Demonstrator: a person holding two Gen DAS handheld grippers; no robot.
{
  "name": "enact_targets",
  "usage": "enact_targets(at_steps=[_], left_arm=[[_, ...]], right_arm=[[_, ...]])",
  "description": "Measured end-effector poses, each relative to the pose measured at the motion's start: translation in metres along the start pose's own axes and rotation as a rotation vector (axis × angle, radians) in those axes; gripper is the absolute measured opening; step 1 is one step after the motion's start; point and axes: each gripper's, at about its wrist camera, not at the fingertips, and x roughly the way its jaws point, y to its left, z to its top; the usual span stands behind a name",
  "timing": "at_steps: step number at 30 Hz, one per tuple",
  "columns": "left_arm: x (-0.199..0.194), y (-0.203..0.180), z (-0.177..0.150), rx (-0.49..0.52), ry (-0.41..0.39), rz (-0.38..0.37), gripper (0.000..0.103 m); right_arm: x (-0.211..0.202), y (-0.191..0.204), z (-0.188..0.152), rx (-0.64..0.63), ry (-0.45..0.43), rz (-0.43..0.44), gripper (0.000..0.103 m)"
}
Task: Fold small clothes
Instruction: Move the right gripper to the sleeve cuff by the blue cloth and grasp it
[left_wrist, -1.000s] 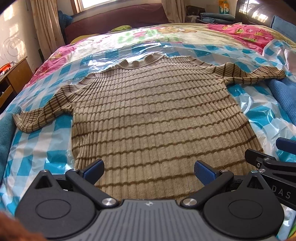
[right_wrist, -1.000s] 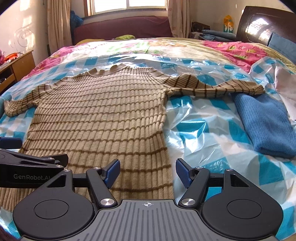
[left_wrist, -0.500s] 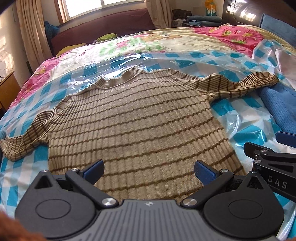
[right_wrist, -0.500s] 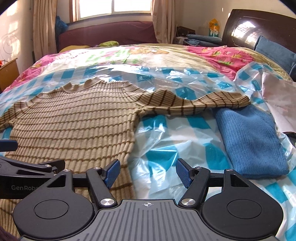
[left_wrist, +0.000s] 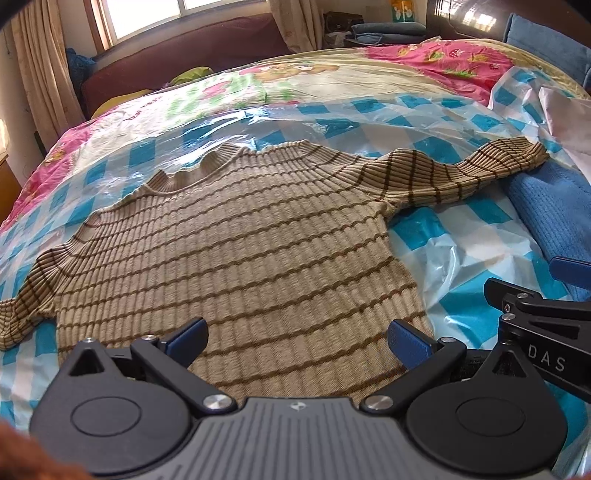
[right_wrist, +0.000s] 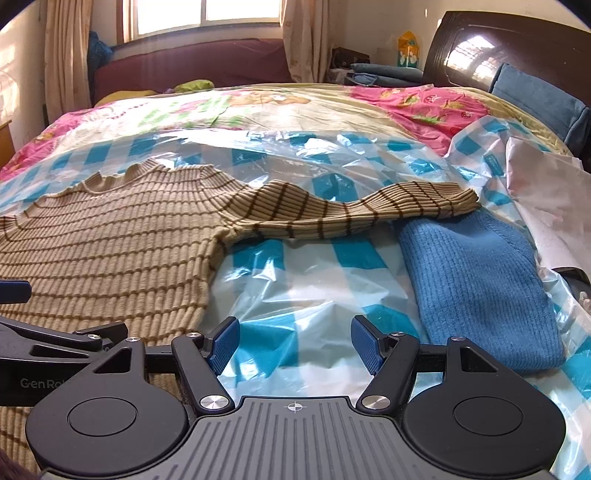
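Both the left gripper (left_wrist: 297, 339) and right gripper (right_wrist: 293, 341), fingers spread and empty, hover at the near hem of the flat striped sweater (left_wrist: 236, 254), bare checked plastic sheet (right_wrist: 295, 291) separating it from the blue knit (right_wrist: 476, 280).

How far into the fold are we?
Done: striped sweater is spread flat on the checked plastic sheet, both sleeves out. In hand: nothing; left gripper and right gripper are open and empty. Left: every fold. The right sleeve rests its cuff on the blue knit.
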Motion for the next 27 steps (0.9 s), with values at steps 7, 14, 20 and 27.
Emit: enact_targets(at_steps=[7,14,20,27], left_arm=[[0.010,-0.016,0.017,0.010,-0.007,-0.022,0.103],[0.018,-0.033,0.039,0.004,-0.045,-0.050,0.103],[0.030,-0.051,0.056,-0.014,-0.076,-0.077,0.103],[0.044,-0.062,0.063,-0.023,-0.067,-0.094,0.103]], right_arm=[[0.011,-0.022,0.013,0.020,-0.018,-0.024,0.067],[0.029,-0.097,0.052,0.180,-0.065,-0.087,0.067],[0.072,-0.173,0.082,0.362,-0.059,-0.091,0.067],[0.132,-0.226,0.086,0.660,-0.002,0.020,0.067]])
